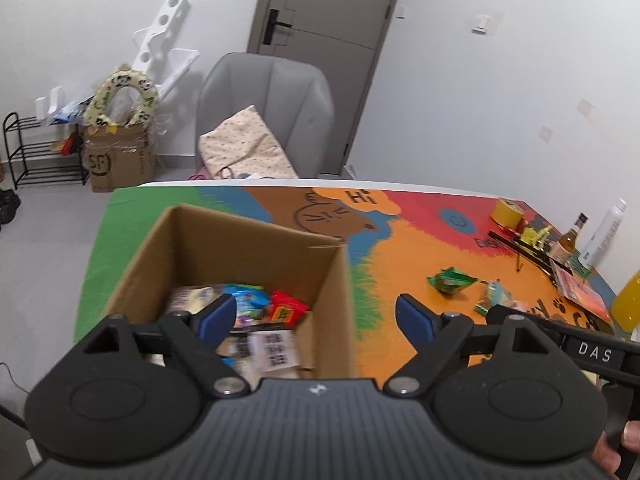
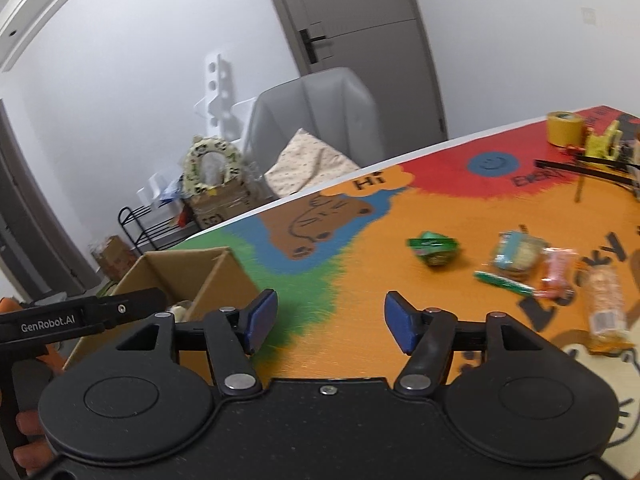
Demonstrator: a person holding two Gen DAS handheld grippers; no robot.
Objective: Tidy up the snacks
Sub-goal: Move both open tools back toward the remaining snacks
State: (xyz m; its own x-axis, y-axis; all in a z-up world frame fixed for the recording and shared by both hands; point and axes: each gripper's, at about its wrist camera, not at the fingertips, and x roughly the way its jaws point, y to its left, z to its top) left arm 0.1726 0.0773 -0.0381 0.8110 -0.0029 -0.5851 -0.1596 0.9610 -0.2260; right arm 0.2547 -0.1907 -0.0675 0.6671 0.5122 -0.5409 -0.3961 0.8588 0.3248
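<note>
Cardboard fills the lower left of the left wrist view — an open box (image 1: 256, 248) standing on the bright cartoon tablecloth (image 1: 408, 248), with several snack packets (image 1: 256, 304) already lying on its floor, a red one and a blue one among them. The left gripper (image 1: 316, 316) hangs just above the box's near right corner, its blue-padded fingers spread wide with nothing between them.

In the right wrist view the right gripper (image 2: 330, 320) hovers over the green and orange part of the cloth at the bottom centre, its fingers likewise parted and empty. The box (image 2: 180, 276) sits at the lower left of that frame. Loose snacks lie at the right — a crumpled green packet (image 2: 434, 249) on its own, then a cluster further right: a clear bag of biscuits (image 2: 516, 258), a thin green stick pack (image 2: 505, 282) just beside it, a pink wrapper (image 2: 557, 273) and a long cracker pack (image 2: 606, 304).

A yellow tape roll (image 2: 565, 128) stands in the upper right.
</note>
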